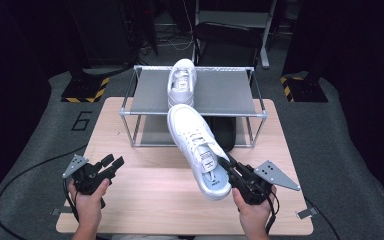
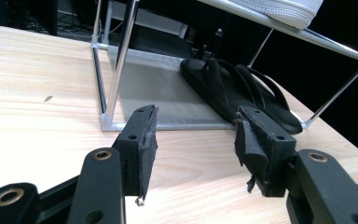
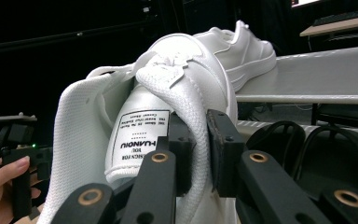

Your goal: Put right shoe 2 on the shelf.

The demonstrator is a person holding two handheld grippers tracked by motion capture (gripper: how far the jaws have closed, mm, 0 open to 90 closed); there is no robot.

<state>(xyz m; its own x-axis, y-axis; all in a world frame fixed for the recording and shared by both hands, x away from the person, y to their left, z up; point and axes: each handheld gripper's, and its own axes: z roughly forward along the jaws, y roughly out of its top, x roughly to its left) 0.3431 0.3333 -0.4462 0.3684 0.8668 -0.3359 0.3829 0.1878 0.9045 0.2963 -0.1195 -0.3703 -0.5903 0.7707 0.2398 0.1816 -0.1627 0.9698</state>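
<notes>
Sneaker (image 1: 198, 150) was clamped at its collar by the right gripper (image 1: 232, 172), toe up by the rack (image 1: 195, 114); left gripper (image 1: 111, 162) sat with jaws apart, holding nothing.

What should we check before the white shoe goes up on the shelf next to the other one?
1. Right hand-held gripper clamped on the held shoe's collar: ok.
2. Held shoe off the table: ok.
3. Free room on the rack's top shelf beside the shelved shoe: ok.
4. Left hand-held gripper open, holding nothing: ok.
5. Black sandals on the lower shelf, out of the way: ok.
6. Grip firm enough for the lift: cannot tell.
</notes>
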